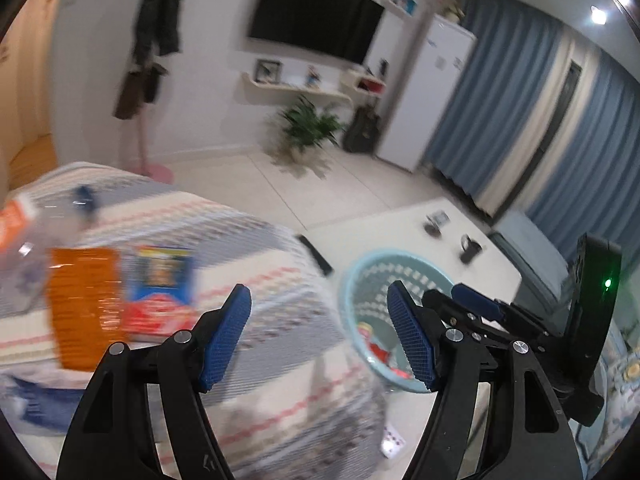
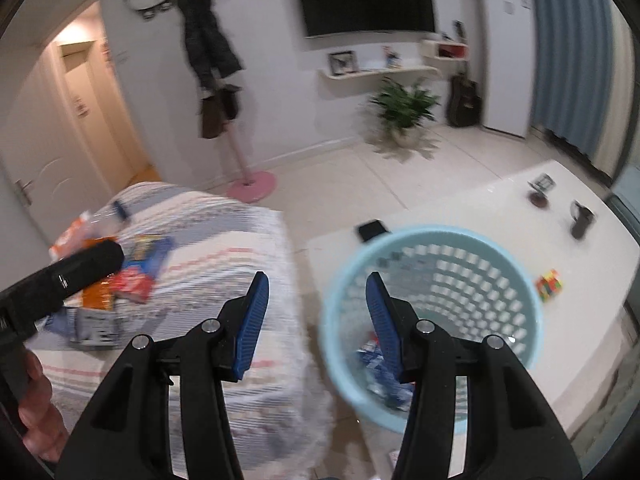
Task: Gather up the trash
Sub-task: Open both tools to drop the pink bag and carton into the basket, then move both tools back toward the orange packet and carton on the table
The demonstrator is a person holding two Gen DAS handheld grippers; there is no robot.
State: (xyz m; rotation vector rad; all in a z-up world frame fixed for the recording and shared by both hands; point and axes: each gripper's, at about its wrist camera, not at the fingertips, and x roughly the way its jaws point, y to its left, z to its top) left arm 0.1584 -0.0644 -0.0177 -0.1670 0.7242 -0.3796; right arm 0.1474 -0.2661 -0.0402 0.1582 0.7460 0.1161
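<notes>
Blue-padded, the left gripper (image 1: pixel 320 336) fills the lower middle of its view with jaws apart and nothing between them. The right gripper (image 2: pixel 316 322) is likewise parted and empty at the lower centre of its frame. Trash lies at centre left on a striped bedspread (image 2: pixel 224 264): an orange packet (image 1: pixel 86 304), a blue-and-red box (image 1: pixel 160 284), and a clear plastic bottle (image 1: pixel 44 236) above them, all blurred. Right of the bed, a pale blue perforated basket (image 2: pixel 432 240) stands on a white table (image 2: pixel 592 280) and holds some wrappers. A dark mug (image 2: pixel 582 220) and a coloured cube (image 2: pixel 550 285) sit on the table too.
</notes>
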